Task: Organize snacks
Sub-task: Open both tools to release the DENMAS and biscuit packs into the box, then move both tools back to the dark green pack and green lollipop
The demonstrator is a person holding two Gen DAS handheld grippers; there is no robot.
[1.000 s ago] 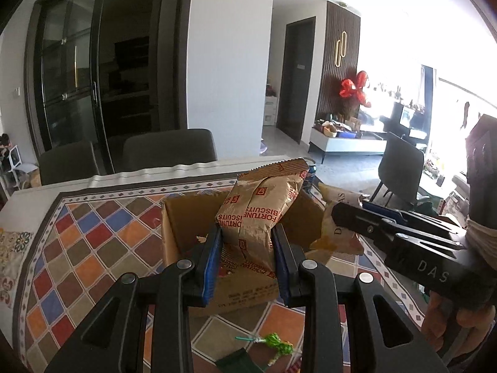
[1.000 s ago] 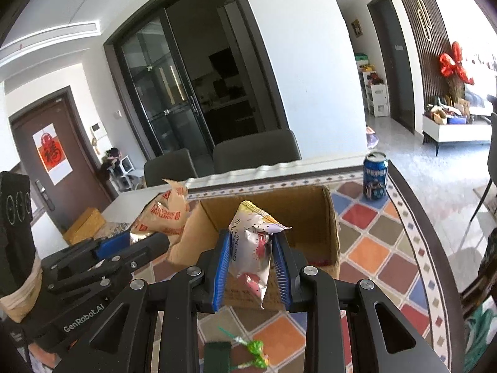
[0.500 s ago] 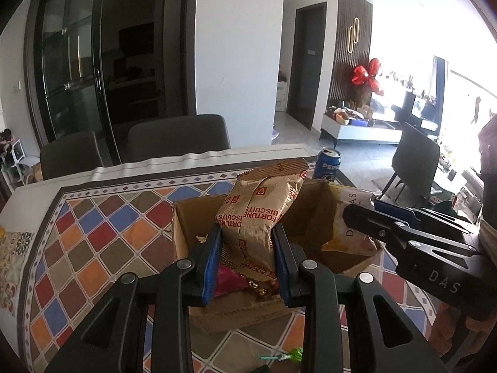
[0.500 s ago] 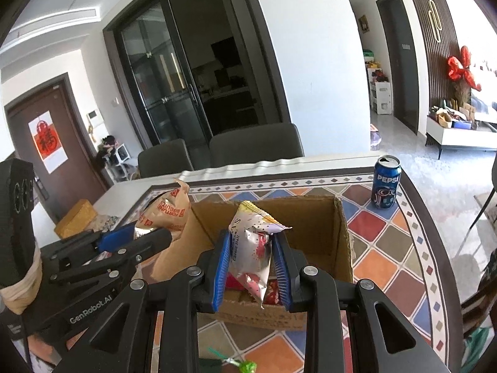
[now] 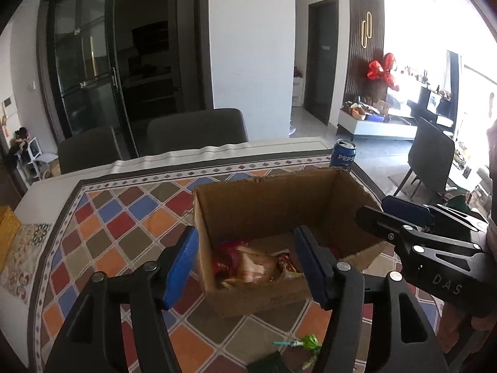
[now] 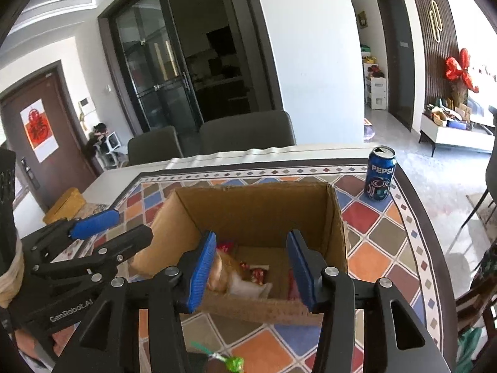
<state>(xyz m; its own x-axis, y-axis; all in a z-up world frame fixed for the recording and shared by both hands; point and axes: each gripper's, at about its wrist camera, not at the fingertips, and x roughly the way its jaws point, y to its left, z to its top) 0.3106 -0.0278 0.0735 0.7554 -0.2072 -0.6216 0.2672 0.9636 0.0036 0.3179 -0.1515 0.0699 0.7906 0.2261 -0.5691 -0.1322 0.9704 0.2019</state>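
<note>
Left gripper [image 5: 247,262] and right gripper [image 6: 250,269] gape wide, holding nothing.

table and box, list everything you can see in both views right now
cardboard box: 1, brown, open, middle of the table
snack packets: several, red, tan and white, on the box floor
soda can: 1, blue, upright, beyond the box's far right corner
lollipop: 1, green, on the cloth in front of the box
tablecloth: 1, multicoloured diamonds, under the box
chairs: 2, dark grey, behind the table
yellow box: 1, far left table edge
left gripper: blue pads, open, empty, over the box
right gripper: blue pads, open, empty, over the box
</note>
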